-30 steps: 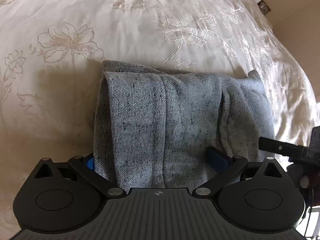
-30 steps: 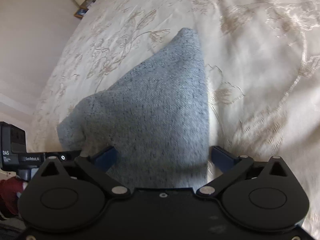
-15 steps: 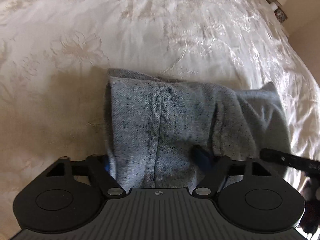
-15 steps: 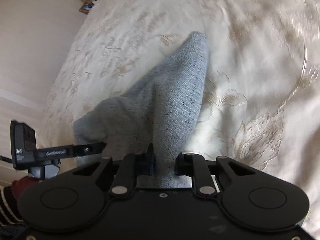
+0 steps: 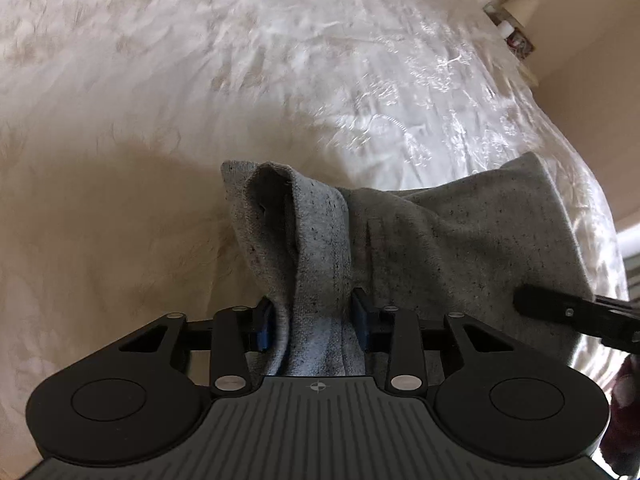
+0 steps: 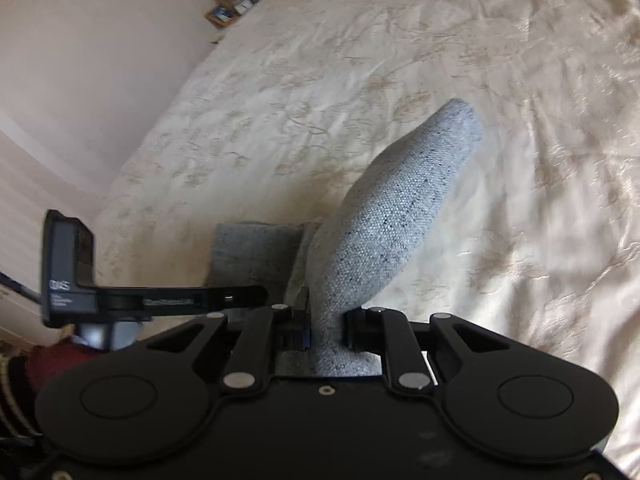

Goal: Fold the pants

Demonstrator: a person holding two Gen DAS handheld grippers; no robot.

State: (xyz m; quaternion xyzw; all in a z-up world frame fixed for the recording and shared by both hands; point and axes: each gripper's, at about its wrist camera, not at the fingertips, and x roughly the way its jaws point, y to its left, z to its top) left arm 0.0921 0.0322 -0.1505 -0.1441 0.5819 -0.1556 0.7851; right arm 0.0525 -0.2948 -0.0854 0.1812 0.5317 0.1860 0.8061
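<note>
— What are your left tongs (image 5: 313, 325) doing?

— They are pinching a bunched edge of the grey pants (image 5: 460, 240). The two blue pads (image 5: 262, 328) are pressing in from either side, closed down to the thickness of the gathered cloth, and the fabric is running up between them.

— And the right tongs (image 6: 326, 330)?

— They are clamping another part of the same pants (image 6: 384, 232), jaws drawn in tight on a narrow neck of cloth. Beyond my grip the fabric is bulging out into a rounded lobe that is pointing away over the bed.

— Where are the pants lying?

— They are sitting folded on the cream embroidered bedspread (image 5: 280, 80), near the edge closest to me. From the left wrist I am seeing several layers stacked, with a fold opening at the upper left. Whether the held edges are hanging clear of the bedspread, I cannot tell.

— Are you seeing each tool from the other side?

— Yes. The right tongs are poking in as a black bar at the left camera's right edge, touching the pants, and the left tongs are showing in the right camera, low on the left.

— Anything else around?

— A small shelf with clutter (image 6: 236, 2) is standing by the wall (image 6: 80, 60) past the far end of the bed.
</note>
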